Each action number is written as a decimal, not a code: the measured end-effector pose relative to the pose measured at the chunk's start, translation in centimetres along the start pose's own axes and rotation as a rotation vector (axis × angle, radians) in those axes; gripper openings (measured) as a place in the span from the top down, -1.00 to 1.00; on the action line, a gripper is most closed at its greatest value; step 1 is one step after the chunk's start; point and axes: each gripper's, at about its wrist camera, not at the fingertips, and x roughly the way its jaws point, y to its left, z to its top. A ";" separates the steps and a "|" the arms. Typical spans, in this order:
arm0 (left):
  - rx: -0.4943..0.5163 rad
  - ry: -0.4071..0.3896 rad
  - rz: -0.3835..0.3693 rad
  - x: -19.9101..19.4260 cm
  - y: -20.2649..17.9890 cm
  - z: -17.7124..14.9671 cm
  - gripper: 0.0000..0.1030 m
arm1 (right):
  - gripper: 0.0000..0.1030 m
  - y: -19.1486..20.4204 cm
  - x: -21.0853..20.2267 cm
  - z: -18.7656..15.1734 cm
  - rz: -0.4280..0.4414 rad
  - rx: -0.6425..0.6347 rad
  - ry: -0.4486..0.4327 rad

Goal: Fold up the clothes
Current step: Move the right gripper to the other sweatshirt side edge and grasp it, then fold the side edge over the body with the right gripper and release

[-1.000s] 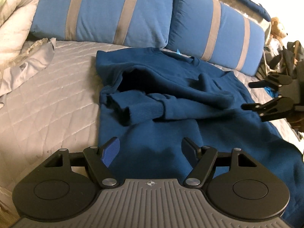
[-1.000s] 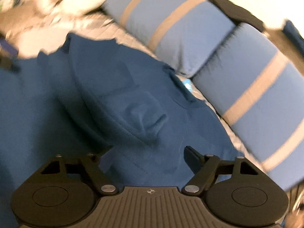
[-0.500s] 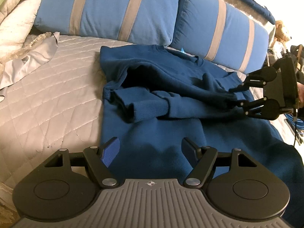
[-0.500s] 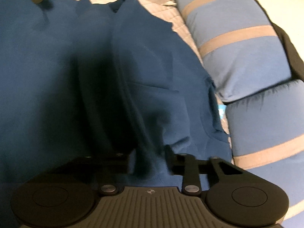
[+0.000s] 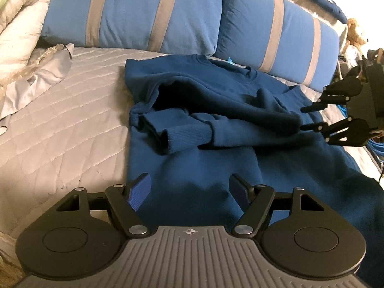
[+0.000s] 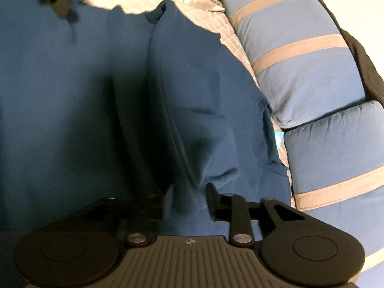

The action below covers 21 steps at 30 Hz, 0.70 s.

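Looking along our left gripper, we see its two blue-padded fingers spread wide over the lower body of a dark blue sweatshirt, gripping nothing. This soft, thick knit garment lies flat on a grey quilted bedspread stitched in diamonds. One sleeve is folded across the chest, its ribbed cuff pointing left. Further right, our right gripper meets the sleeve's far end, its black fingers drawn close.

Only the right wrist view shows that grip closely: the right gripper pinches a raised ridge of sweatshirt fabric between its nearly closed fingers. Part of the left gripper appears at the top left there.

Beyond the sweatshirt, two plump blue pillows with grey stripes stand along the bed's head. Rumpled white bedding is piled far left, seen best from the left wrist.
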 end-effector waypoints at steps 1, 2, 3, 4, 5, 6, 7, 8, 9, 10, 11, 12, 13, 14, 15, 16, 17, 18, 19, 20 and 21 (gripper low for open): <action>-0.001 -0.003 0.000 0.0 0.0 0.0 -0.39 | 0.35 0.0 0.3 0.0 -0.002 -0.001 0.007; -0.003 -0.005 0.000 0.0 0.0 0.0 -0.38 | 0.35 0.1 0.5 -0.1 -0.003 -0.002 0.014; -0.006 -0.006 0.000 0.0 0.1 -0.1 -0.38 | 0.35 0.1 0.9 0.0 -0.008 -0.004 0.020; -0.009 -0.006 -0.001 0.0 0.1 -0.1 -0.38 | 0.35 0.0 1.2 0.0 -0.012 -0.005 0.026; -0.014 -0.006 -0.003 0.0 0.2 0.0 -0.38 | 0.35 0.0 1.5 0.0 -0.017 -0.007 0.032; -0.018 -0.005 -0.004 0.0 0.2 0.0 -0.38 | 0.35 -0.1 1.8 0.2 -0.010 -0.003 0.032; -0.021 -0.005 -0.005 0.0 0.2 0.0 -0.38 | 0.35 -0.3 2.0 0.2 -0.002 0.002 0.031; -0.023 -0.002 -0.003 0.0 0.2 0.0 -0.38 | 0.36 -0.5 2.2 0.3 0.007 0.006 0.033; -0.024 0.001 -0.002 -0.1 0.2 0.1 -0.39 | 0.37 -0.5 2.4 0.3 0.013 0.006 0.036; -0.024 0.005 -0.003 -0.1 0.2 0.1 -0.39 | 0.39 -0.6 2.3 0.3 0.017 0.006 0.037; -0.027 0.008 -0.007 -0.2 0.3 0.3 -0.39 | 0.49 -0.7 2.3 0.4 0.020 0.005 0.038; -0.032 0.004 -0.019 -0.5 0.3 0.5 -0.39 | 0.62 -0.8 2.3 0.4 0.024 0.005 0.040; -0.036 -0.002 -0.040 -0.7 0.5 0.8 -0.39 | 0.69 -0.9 2.2 0.5 0.028 0.005 0.041; -0.038 -0.007 -0.064 -0.9 0.7 1.2 -0.39 | 0.76 -1.0 2.0 0.5 0.027 0.001 0.039; -0.041 -0.015 -0.081 -1.0 0.9 1.8 -0.39 | 0.78 -1.0 1.7 0.5 0.019 -0.006 0.035; -0.044 -0.024 -0.095 -1.1 1.3 2.5 -0.39 | 0.79 -1.0 1.5 0.4 0.000 -0.017 0.031; -0.041 -0.038 -0.095 -1.1 1.6 3.2 -0.39 | 0.80 -0.9 1.3 0.4 -0.019 -0.028 0.027; -0.026 -0.054 -0.073 -1.0 1.9 4.1 -0.39 | 0.81 -1.1 1.1 0.4 -0.030 -0.028 0.025; -0.008 -0.066 -0.041 -0.7 2.0 4.9 -0.39 | 0.81 -1.2 1.0 0.3 -0.042 -0.027 0.024; 0.012 -0.072 -0.009 -0.2 2.2 5.8 -0.39 | 0.82 -1.4 0.8 0.3 -0.055 -0.018 0.023; 0.034 -0.072 0.014 0.7 2.4 6.3 -0.39 | 0.82 -1.7 0.7 0.3 -0.069 -0.009 0.022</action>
